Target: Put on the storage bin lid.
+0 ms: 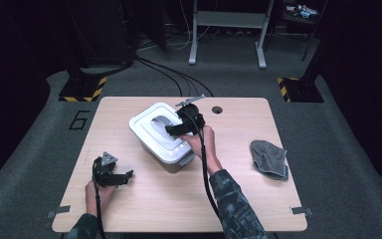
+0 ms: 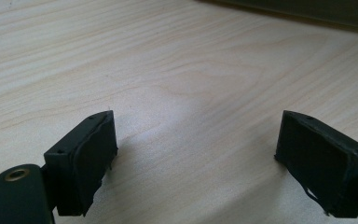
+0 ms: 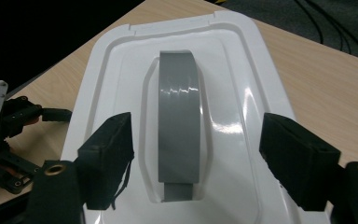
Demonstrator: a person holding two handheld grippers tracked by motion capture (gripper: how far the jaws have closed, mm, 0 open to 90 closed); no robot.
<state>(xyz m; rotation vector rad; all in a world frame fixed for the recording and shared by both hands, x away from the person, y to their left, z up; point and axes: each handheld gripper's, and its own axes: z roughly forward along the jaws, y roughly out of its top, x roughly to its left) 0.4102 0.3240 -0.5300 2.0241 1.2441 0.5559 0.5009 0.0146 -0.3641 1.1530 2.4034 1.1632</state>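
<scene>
A white box [image 1: 155, 133] with a shut lid [image 3: 109, 88] stands in the middle of the wooden table [image 1: 238, 199]. A grey handle [image 3: 179, 112] lies flat in the hollow of the lid. My right gripper [image 3: 198, 137] hovers just over the lid, open, one jaw on either side of the handle and neither touching it; in the high view it [image 1: 173, 130] sits over the box's right half. My left gripper [image 2: 196, 154] is open over bare wood near the table's front left [image 1: 125, 177], with nothing between its jaws.
A crumpled grey cloth [image 1: 269, 158] lies at the right of the table. A small round hole [image 1: 217, 109] sits near the far edge. Beyond the table are floor cables and a grey stand [image 1: 228, 30]. The left gripper's body [image 3: 2, 130] is left of the box.
</scene>
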